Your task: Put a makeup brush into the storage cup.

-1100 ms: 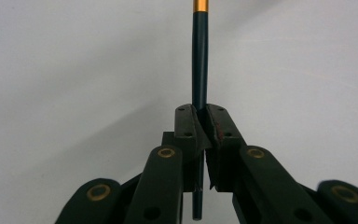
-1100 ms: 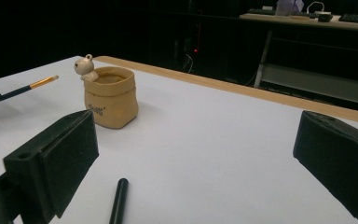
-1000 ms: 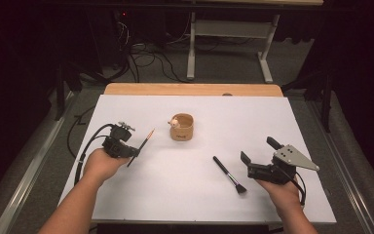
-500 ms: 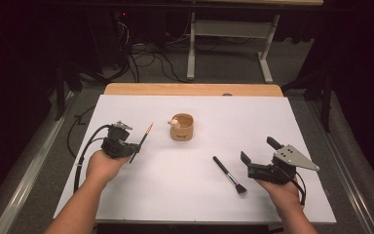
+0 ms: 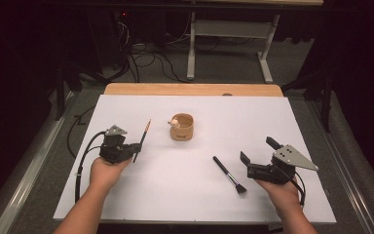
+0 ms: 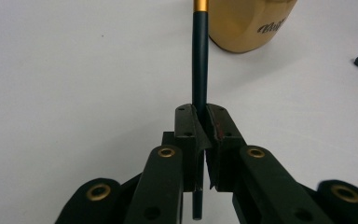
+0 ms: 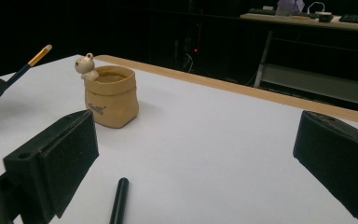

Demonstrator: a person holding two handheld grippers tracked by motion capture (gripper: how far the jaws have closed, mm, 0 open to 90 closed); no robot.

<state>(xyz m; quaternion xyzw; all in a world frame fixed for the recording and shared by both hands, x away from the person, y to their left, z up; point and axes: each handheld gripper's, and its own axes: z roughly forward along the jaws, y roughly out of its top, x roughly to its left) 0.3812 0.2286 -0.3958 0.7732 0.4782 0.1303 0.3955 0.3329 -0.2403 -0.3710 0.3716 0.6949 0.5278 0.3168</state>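
The left gripper [image 6: 200, 135] had its jaws closed tight on a dark brush [image 6: 199, 56], the pads [image 6: 188, 128] pressing the handle from both sides; the handle's butt end stuck out behind the jaws, and the shaft ran forward past a gold band towards the pot [image 6: 247, 23]. In the high view the left gripper [image 5: 135, 148] sat at the left of the white sheet [image 5: 126, 195], and its brush [image 5: 143, 137] rose tilted from the jaws, its tip aimed up and away from the person, well short of the pot [image 5: 182, 127]. The pot, a tan sack-shaped holder with a small pale figure on its rim, stood upright near the middle of the sheet. The right gripper [image 5: 258, 155] rested at the right with its jaws spread wide and nothing between the pads [image 7: 70, 149]. A second brush [image 5: 229, 174] lay flat on the sheet just left of that gripper, apart from the jaws; in the right gripper view its black handle end [image 7: 118, 200] lay on the sheet between the two jaws but touched neither. Beyond the sheet ran the table's wooden edge [image 5: 195, 89], then a dark floor with cables [image 5: 141, 63] and a metal stand [image 5: 233, 29].
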